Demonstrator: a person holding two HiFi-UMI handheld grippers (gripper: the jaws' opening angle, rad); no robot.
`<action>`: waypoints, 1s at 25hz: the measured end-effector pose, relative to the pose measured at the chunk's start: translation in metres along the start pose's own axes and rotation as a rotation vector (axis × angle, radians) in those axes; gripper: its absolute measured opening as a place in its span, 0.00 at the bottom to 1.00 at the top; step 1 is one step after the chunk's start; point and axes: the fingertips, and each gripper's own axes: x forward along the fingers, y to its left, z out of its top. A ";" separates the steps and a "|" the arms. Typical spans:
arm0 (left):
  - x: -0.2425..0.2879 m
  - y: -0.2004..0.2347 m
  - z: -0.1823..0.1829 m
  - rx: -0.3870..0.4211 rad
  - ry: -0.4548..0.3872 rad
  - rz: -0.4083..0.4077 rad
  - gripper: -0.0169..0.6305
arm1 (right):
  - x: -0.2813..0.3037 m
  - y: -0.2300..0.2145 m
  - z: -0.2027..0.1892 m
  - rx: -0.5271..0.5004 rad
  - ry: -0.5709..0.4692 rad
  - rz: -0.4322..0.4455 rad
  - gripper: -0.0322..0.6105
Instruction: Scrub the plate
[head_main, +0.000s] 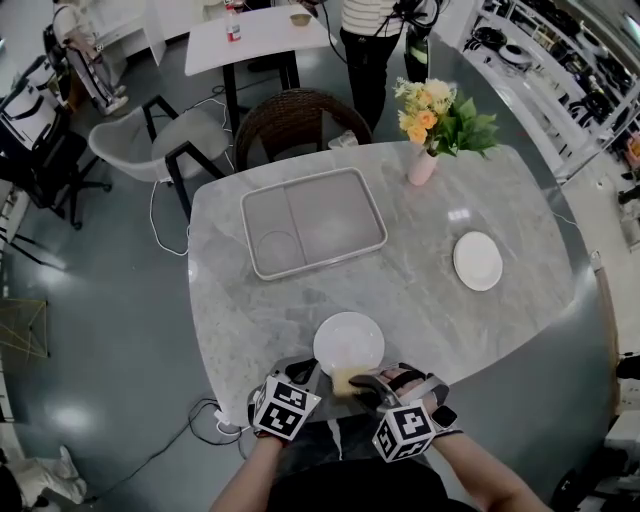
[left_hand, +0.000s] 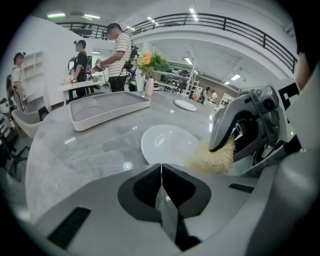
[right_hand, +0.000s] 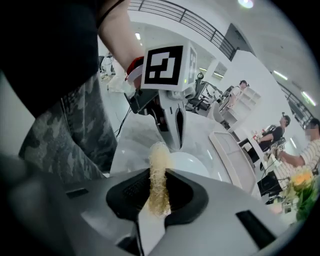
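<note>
A grey marbled worktop (head_main: 420, 300) is seen from above, with a woven chair (head_main: 300, 118) drawn up to its far edge. A grey compartmented tray (head_main: 335, 215) is set on the far left part of the worktop, and its compartments are bare.

The two grippers are held side by side at the near edge. The left gripper (left_hand: 161, 170) is held with its fingers pressed together, and nothing is caught between them. The right gripper (right_hand: 158, 175) is held with its fingers clamped on a pale yellow fibrous scrubber (left_hand: 214, 159), which stands out past the fingertips.

The white plate (head_main: 348, 342) is placed on the worktop near the front edge, just ahead of both grippers. The scrubber is pressed at the plate's near rim. A second white plate (head_main: 478, 261) is set well apart at the right side. A pink vase (head_main: 422, 167) of yellow and white flowers (head_main: 435, 110) is placed at the far right edge.

A marker cube (head_main: 283, 408) is carried on the left gripper and another cube (head_main: 403, 432) on the right. Only black and white square patterns are printed on them, with no letters. A red label is borne by a small bottle (head_main: 233, 22) on the white table behind, but its print is too small to be read.
</note>
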 end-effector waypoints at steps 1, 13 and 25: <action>0.000 -0.001 0.000 -0.001 -0.002 -0.004 0.05 | -0.003 0.000 0.003 0.030 -0.016 0.004 0.17; -0.027 -0.024 0.023 -0.037 -0.206 -0.112 0.05 | -0.042 -0.023 0.018 0.496 -0.151 -0.125 0.17; -0.051 -0.037 0.040 0.015 -0.351 -0.159 0.05 | -0.070 -0.037 0.008 0.928 -0.269 -0.399 0.17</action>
